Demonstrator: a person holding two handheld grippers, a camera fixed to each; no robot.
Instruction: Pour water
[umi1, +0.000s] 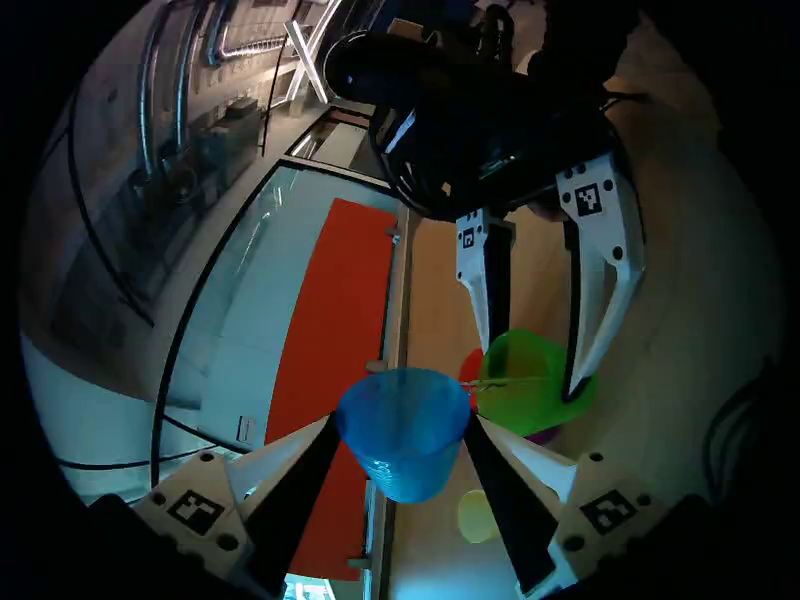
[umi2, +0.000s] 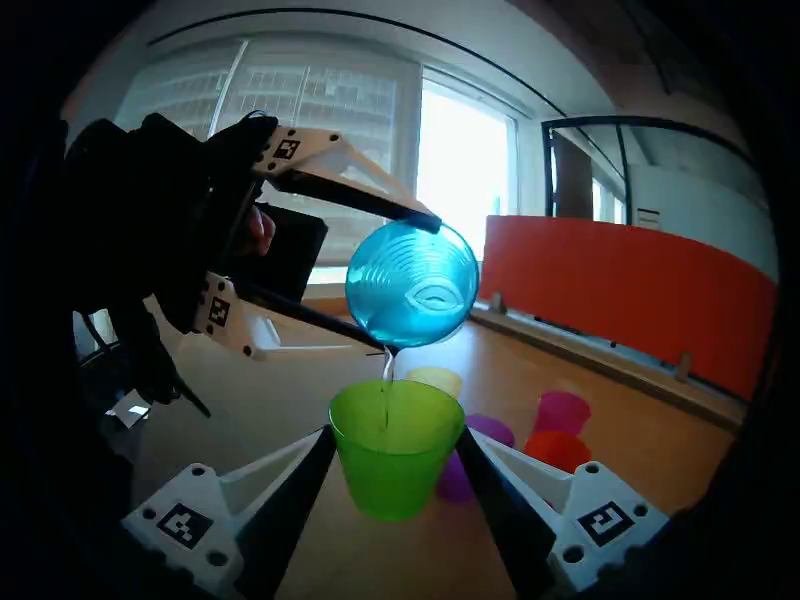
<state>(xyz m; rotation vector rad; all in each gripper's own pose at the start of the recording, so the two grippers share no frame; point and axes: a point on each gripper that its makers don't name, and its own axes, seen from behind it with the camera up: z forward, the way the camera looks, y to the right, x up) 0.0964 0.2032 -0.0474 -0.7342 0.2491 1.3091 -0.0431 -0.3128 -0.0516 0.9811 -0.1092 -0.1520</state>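
A wooden desk (umi2: 520, 365) runs beside an orange partition (umi2: 640, 285) under a bright window (umi2: 465, 170). In the right gripper view, the left gripper (umi2: 405, 285), held by a hand in a dark sleeve, pinches a blue cup (umi2: 412, 285) between its two fingers. The cup is tipped on its side in the air, directly above a green cup (umi2: 395, 460). The right gripper (umi2: 396, 440) clamps the green cup upright, a finger pressed on each side, above the desk. Behind it on the desk stand a yellow cup (umi2: 435, 380), a pink cup (umi2: 562, 410), an orange cup (umi2: 558, 450) and what may be one or two purple cups (umi2: 490, 430), partly hidden. A thin thread of water (umi2: 386, 385) falls from the blue cup's rim into the green one.
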